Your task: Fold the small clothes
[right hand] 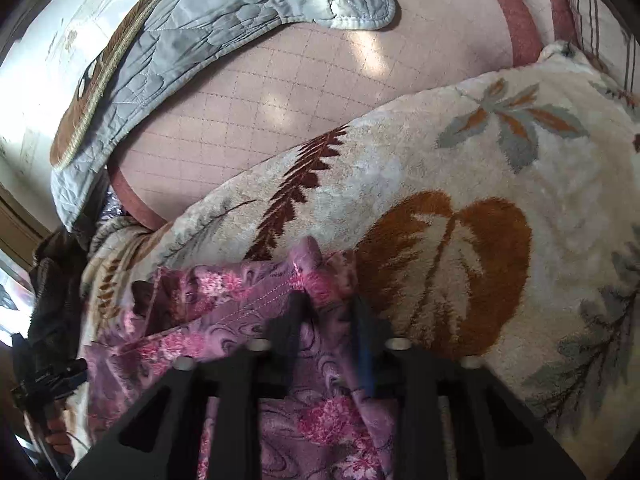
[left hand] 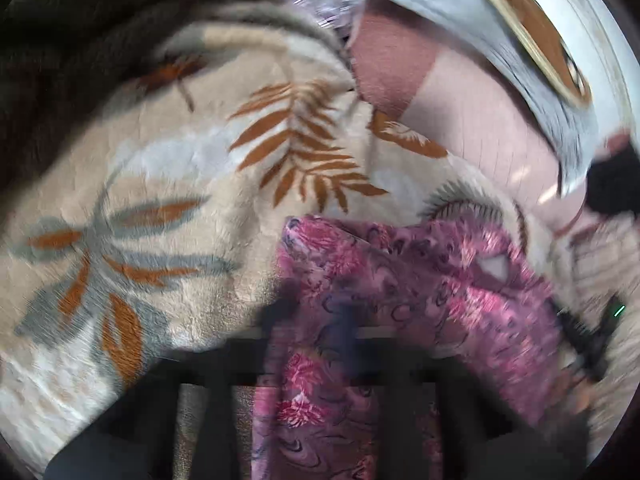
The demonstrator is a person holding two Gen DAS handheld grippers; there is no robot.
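- One small pink and purple garment (left hand: 384, 280) with a flowery print lies rumpled on a fluffy cream blanket (left hand: 180, 184) that has orange and grey leaves on it.
- Both hand-held grippers are closed on this garment, each pinching a fold of its cloth.
- In the left wrist view, the left hand-held gripper (left hand: 316, 316) looks blurry, and its dark fingers (left hand: 348, 332) sit close together with the cloth between them.
- In the right wrist view, the right hand-held gripper (right hand: 330, 312) has its black fingers (right hand: 294, 320) squeezed on a bunched-up edge of the garment (right hand: 240, 312), which pokes up in a little peak.
- That other hand-held gripper (right hand: 52, 372) shows at the far left edge of the right wrist view, at the other end of the garment.
- Behind the blanket (right hand: 500, 208) is a pink quilted bed cover (right hand: 280, 92) with a grid of stitched squares.
- On the far side of that cover lies a grey quilted cloth (right hand: 192, 28) with a brown and gold edge.
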